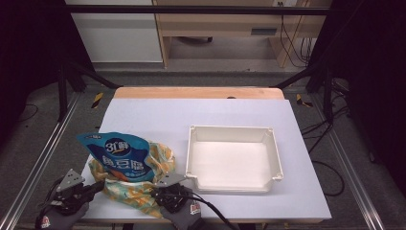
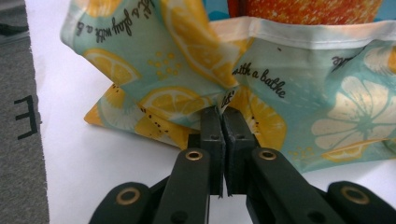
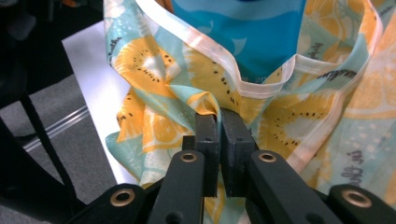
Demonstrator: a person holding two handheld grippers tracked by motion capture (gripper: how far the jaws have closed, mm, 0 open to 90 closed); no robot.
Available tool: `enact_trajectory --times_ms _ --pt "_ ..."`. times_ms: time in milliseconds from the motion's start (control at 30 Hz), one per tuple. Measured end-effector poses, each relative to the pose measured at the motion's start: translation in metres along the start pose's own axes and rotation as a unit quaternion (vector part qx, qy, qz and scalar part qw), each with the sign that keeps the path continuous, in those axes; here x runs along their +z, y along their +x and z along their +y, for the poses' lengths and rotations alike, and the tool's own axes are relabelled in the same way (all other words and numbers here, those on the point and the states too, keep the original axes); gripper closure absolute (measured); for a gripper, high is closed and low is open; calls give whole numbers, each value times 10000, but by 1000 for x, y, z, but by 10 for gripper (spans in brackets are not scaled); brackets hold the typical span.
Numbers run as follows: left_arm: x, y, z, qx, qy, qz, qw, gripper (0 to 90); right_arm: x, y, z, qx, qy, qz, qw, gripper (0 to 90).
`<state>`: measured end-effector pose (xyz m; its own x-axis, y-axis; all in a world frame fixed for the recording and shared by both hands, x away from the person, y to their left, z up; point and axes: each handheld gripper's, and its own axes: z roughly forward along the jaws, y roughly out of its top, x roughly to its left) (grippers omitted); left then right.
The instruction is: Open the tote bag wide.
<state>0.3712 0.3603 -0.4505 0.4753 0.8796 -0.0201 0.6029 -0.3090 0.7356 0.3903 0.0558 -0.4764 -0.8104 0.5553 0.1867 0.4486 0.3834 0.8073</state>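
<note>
A cloth bag point(image 1: 131, 194) printed with lemons and flowers lies at the table's front left, with a blue snack packet point(image 1: 119, 155) sticking up out of its mouth. My left gripper point(image 1: 97, 186) is shut on a fold at the bag's left side, and my right gripper point(image 1: 157, 189) is shut on its right edge. In the left gripper view the gripper point(image 2: 222, 112) pinches the lemon cloth point(image 2: 187, 56) below the hemmed rim. In the right gripper view the gripper point(image 3: 219, 114) pinches a gathered fold of cloth point(image 3: 154, 70) just under the blue packet point(image 3: 243, 32).
A white rectangular tray point(image 1: 233, 129), with nothing in it, stands right of the bag in the middle of the white table point(image 1: 215, 110). The table's front edge runs close under both hands. A black cable point(image 1: 215, 215) trails from the right gripper.
</note>
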Motion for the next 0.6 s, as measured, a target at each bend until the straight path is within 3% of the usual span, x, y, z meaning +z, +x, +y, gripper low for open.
enact_trajectory --times_ms 233,600 --pt "5 0 0 138 177 26 9997 887 5 0 -4 -24 90 -60 9999 849" --pt "11 1 1 40 391 23 9992 889 12 0 -9 -116 245 -162 9995 831"
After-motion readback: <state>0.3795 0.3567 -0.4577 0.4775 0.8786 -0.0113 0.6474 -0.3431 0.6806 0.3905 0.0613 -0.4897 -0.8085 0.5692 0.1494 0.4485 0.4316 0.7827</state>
